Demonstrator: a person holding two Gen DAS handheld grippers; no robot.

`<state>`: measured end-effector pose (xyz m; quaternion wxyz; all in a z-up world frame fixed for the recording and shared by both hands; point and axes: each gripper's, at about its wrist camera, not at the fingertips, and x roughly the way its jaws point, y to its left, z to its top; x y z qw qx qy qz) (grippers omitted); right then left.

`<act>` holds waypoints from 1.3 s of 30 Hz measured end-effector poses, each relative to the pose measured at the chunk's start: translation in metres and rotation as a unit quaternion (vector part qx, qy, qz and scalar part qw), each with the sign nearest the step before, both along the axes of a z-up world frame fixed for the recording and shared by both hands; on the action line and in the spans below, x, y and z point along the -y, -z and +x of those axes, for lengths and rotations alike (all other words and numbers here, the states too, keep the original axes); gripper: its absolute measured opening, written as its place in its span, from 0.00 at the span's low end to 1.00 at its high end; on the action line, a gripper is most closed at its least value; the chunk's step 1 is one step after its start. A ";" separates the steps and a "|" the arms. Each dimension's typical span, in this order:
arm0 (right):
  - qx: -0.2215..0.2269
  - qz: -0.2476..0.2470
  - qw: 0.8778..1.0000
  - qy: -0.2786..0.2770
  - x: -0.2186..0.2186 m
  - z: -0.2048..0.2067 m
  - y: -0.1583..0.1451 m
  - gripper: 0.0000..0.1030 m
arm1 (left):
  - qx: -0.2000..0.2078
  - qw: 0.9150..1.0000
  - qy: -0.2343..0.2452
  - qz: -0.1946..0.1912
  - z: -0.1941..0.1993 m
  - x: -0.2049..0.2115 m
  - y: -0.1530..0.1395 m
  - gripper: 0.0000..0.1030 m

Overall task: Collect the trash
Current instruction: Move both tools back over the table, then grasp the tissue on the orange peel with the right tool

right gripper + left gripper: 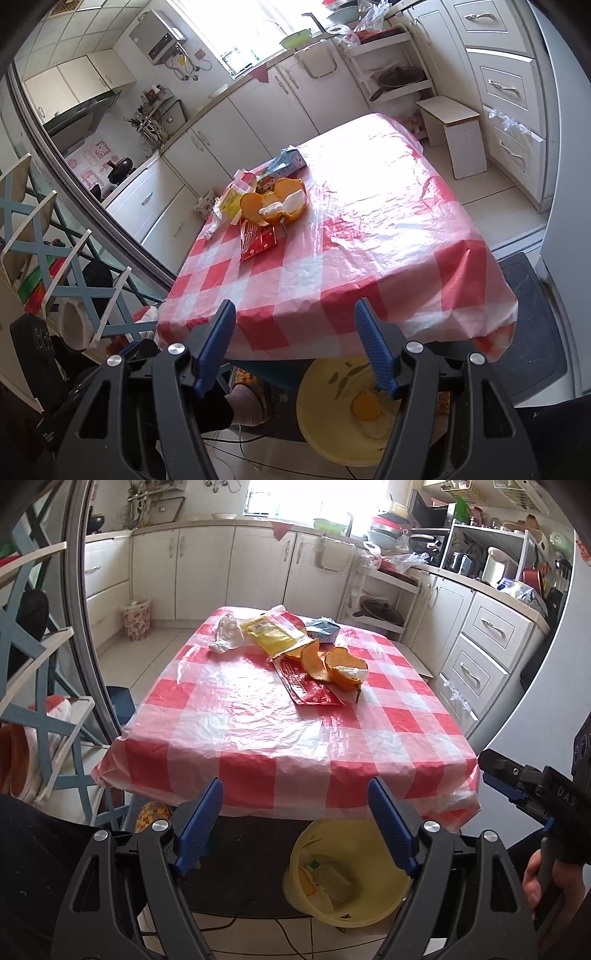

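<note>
A: What does the left wrist view give you?

B: The left gripper hangs at the near edge of the checked table, fingers spread wide with nothing between them. The trash sits at the far end: a white crumpled bag, a yellow packet, a red wrapper, orange peel and a blue carton. A yellow bin stands on the floor under the table edge. Only this view shows the right gripper from outside, at the far right; I cannot tell how its jaws stand here.

A: And the right wrist view?

B: There the right gripper is plainly parted and empty. The bin shows peel inside. A white stool stands beside the table's far corner.
</note>
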<state>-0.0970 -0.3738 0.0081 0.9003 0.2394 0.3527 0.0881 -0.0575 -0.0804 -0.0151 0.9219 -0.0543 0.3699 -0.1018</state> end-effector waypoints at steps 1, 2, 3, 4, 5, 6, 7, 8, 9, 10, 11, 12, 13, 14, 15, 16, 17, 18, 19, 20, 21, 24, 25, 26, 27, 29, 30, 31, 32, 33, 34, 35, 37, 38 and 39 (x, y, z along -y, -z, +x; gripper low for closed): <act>0.000 0.003 1.000 0.002 0.001 0.000 0.000 0.63 | 0.001 1.000 0.001 0.001 -0.001 0.001 0.000 0.74; 0.000 0.004 1.000 0.003 0.001 0.000 0.000 0.63 | 0.002 1.000 0.002 0.001 -0.001 0.001 0.000 0.74; 0.000 0.005 1.000 0.003 0.002 0.000 0.001 0.63 | 0.001 1.000 0.002 0.000 -0.001 0.002 0.000 0.74; 0.000 0.006 1.000 0.003 0.002 0.000 0.000 0.63 | 0.000 1.000 0.002 -0.001 0.000 0.002 0.001 0.74; 0.000 0.006 1.000 0.002 0.002 0.000 0.000 0.63 | -0.002 1.000 0.003 -0.005 0.000 0.001 0.001 0.74; 0.001 0.006 1.000 0.001 0.002 0.000 0.000 0.63 | -0.004 1.000 0.004 -0.008 0.000 0.002 0.001 0.74; 0.002 0.006 1.000 0.000 0.001 0.000 0.000 0.63 | -0.005 1.000 0.002 -0.009 0.000 0.002 0.002 0.74; 0.002 0.007 1.000 0.000 0.001 0.000 0.000 0.63 | -0.004 1.000 0.000 -0.008 0.000 0.002 0.002 0.74; 0.003 0.007 1.000 0.000 0.002 0.000 0.000 0.63 | -0.003 1.000 -0.001 -0.006 -0.001 0.002 0.002 0.74; 0.003 0.008 1.000 -0.001 0.002 -0.001 0.000 0.63 | -0.002 1.000 -0.002 -0.004 -0.001 0.002 0.002 0.74; 0.003 0.008 1.000 -0.001 0.002 0.000 0.000 0.63 | -0.001 1.000 -0.003 -0.003 0.000 0.002 0.002 0.74; 0.004 0.009 1.000 -0.001 0.002 -0.001 0.000 0.63 | 0.000 1.000 -0.005 -0.003 -0.001 0.002 0.002 0.74; 0.004 0.008 1.000 -0.001 0.002 0.000 0.000 0.63 | 0.001 1.000 -0.005 -0.003 -0.001 0.001 0.002 0.74; 0.004 0.008 1.000 -0.001 0.002 0.000 0.000 0.63 | 0.000 1.000 -0.006 -0.004 0.000 0.001 0.002 0.74; 0.004 0.008 1.000 -0.001 0.001 0.000 -0.001 0.63 | 0.000 1.000 -0.007 -0.006 0.000 0.001 0.002 0.74; 0.003 0.008 1.000 -0.001 0.002 0.000 -0.001 0.63 | -0.001 1.000 -0.008 -0.009 0.000 0.000 0.003 0.74; 0.003 0.008 1.000 -0.002 0.001 0.000 -0.001 0.63 | -0.002 1.000 -0.008 -0.012 0.001 -0.001 0.003 0.74; 0.004 0.008 1.000 -0.002 0.001 0.000 -0.001 0.64 | -0.003 1.000 -0.008 -0.015 0.001 -0.002 0.004 0.74; 0.004 0.008 1.000 -0.003 0.001 0.000 -0.001 0.64 | -0.004 1.000 -0.009 -0.017 0.001 -0.003 0.004 0.74; 0.004 0.008 1.000 -0.004 0.001 0.000 -0.001 0.64 | -0.005 1.000 -0.010 -0.018 0.002 -0.003 0.004 0.74; 0.004 0.008 1.000 -0.004 0.001 0.000 -0.001 0.64 | -0.004 1.000 -0.012 -0.017 0.002 -0.003 0.004 0.74; 0.004 0.008 1.000 -0.005 0.001 0.000 -0.002 0.64 | -0.003 1.000 -0.016 -0.015 0.001 -0.003 0.004 0.74; 0.004 0.008 1.000 -0.005 0.001 0.000 -0.002 0.64 | -0.002 1.000 -0.017 -0.014 0.001 -0.004 0.004 0.74; 0.004 0.008 1.000 -0.005 0.001 0.000 -0.002 0.64 | -0.001 1.000 -0.019 -0.013 0.002 -0.004 0.004 0.74; 0.003 0.008 1.000 -0.005 0.001 0.000 -0.002 0.64 | -0.001 1.000 -0.020 -0.013 0.002 -0.004 0.003 0.74; 0.004 0.008 1.000 -0.005 0.001 0.000 -0.002 0.64 | 0.000 1.000 -0.023 -0.012 0.002 -0.005 0.003 0.74; 0.004 0.008 1.000 -0.005 0.000 0.000 -0.002 0.64 | 0.000 1.000 -0.024 -0.013 0.002 -0.005 0.003 0.74; 0.004 0.008 1.000 -0.005 0.000 0.000 -0.002 0.64 | 0.000 1.000 -0.025 -0.014 0.002 -0.006 0.003 0.74; 0.004 0.008 1.000 -0.005 0.000 0.000 -0.002 0.64 | 0.000 1.000 -0.026 -0.015 0.002 -0.006 0.003 0.74; 0.004 0.008 1.000 -0.006 0.000 0.000 -0.002 0.64 | -0.001 1.000 -0.026 -0.016 0.002 -0.007 0.002 0.74; 0.005 0.012 1.000 -0.007 0.000 0.001 -0.003 0.64 | -0.001 0.999 -0.026 -0.019 0.003 -0.008 0.000 0.74; 0.006 0.014 1.000 -0.010 -0.001 0.002 -0.004 0.64 | 0.000 0.999 -0.026 -0.021 0.004 -0.009 -0.002 0.74; 0.007 0.019 1.000 -0.018 -0.001 0.007 -0.006 0.64 | 0.010 0.999 -0.023 -0.022 0.007 -0.010 -0.010 0.74; 0.006 0.021 0.999 -0.023 -0.002 0.011 -0.008 0.64 | 0.013 0.999 -0.022 -0.021 0.009 -0.011 -0.013 0.74; 0.005 0.023 0.999 -0.029 -0.003 0.018 -0.009 0.64 | 0.017 0.999 -0.022 -0.019 0.012 -0.012 -0.016 0.75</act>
